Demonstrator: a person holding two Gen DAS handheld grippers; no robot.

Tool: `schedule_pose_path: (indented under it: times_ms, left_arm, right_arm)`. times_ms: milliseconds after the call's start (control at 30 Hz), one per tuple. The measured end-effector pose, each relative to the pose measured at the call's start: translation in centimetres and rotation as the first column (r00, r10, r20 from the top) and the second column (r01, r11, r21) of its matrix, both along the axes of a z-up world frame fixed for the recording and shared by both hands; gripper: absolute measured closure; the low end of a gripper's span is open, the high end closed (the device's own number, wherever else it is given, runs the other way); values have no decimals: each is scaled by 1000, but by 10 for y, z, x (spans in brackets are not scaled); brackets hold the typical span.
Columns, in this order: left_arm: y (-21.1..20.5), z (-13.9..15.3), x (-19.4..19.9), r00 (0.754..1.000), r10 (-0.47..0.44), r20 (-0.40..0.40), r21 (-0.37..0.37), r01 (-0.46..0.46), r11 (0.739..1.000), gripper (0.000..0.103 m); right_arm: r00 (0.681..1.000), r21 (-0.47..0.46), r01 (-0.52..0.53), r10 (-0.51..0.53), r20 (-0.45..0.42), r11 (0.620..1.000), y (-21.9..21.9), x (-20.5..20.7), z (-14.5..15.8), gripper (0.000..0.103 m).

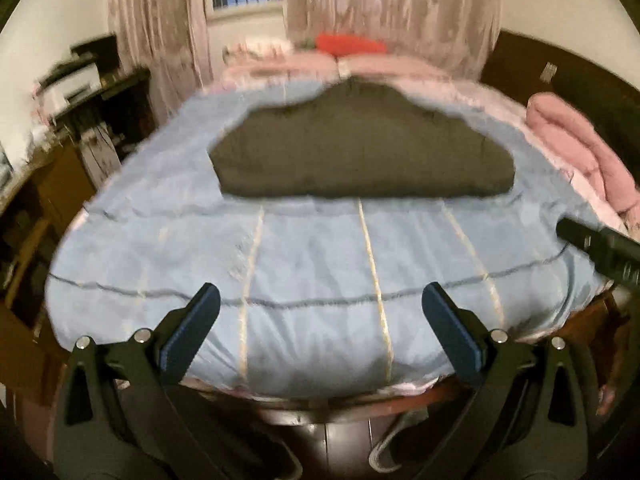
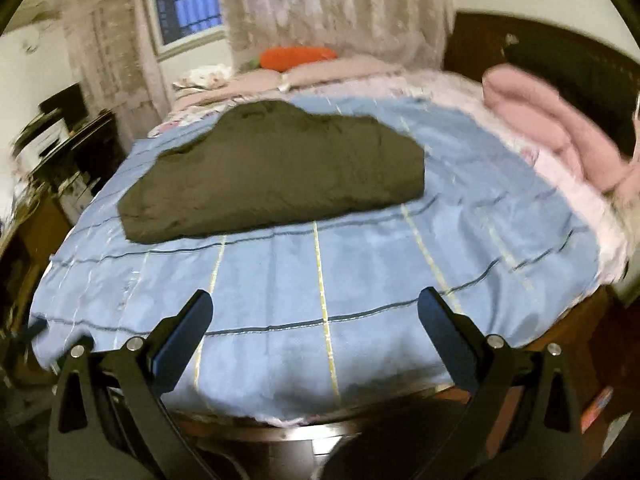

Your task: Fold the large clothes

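A dark olive garment (image 1: 360, 148) lies flat in a compact folded shape on the blue striped bedspread (image 1: 312, 264), in the middle of the bed. It also shows in the right wrist view (image 2: 276, 176), left of centre. My left gripper (image 1: 320, 300) is open and empty, held above the near end of the bed, well short of the garment. My right gripper (image 2: 316, 304) is open and empty too, also over the near end. The right gripper's black body (image 1: 600, 248) shows at the right edge of the left wrist view.
A pink folded blanket (image 2: 556, 140) lies at the bed's right side by the dark headboard (image 2: 560, 64). A red-orange pillow (image 2: 296, 56) and pink bedding sit at the far end under the curtains. A desk with a printer (image 1: 76, 84) stands left of the bed.
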State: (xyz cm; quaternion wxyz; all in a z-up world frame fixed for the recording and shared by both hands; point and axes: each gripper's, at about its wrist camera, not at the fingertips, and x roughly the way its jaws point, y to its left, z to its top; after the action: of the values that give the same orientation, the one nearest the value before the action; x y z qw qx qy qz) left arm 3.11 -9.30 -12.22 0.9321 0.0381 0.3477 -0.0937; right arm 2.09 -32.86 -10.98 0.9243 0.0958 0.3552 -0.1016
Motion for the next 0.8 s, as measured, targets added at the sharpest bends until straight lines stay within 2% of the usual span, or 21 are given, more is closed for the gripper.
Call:
schedule_pose_path:
  times_ms: [133, 233, 400, 633, 800]
  left_arm:
    - [-3, 54, -6, 998, 49, 45, 13, -50, 999, 2]
    - [-9, 93, -15, 992, 55, 113, 39, -60, 997, 2]
    - [-1, 138, -45, 983, 56, 176, -29, -52, 998, 2]
    - [6, 145, -56, 985, 65, 162, -39, -60, 997, 2]
    - [11, 140, -50, 987, 80, 138, -48, -74, 996, 2]
  right_arm:
    - [999, -54, -12, 14, 46, 998, 13, -18, 50, 1]
    - [991, -86, -25, 36, 128, 996, 25, -36, 87, 1]
    - [976, -123, -40, 65, 206, 992, 42, -60, 127, 1]
    - [961, -131, -25, 60, 270, 991, 49, -78, 149, 1]
    - [965, -136, -20, 55, 258, 991, 50, -73, 145, 1]
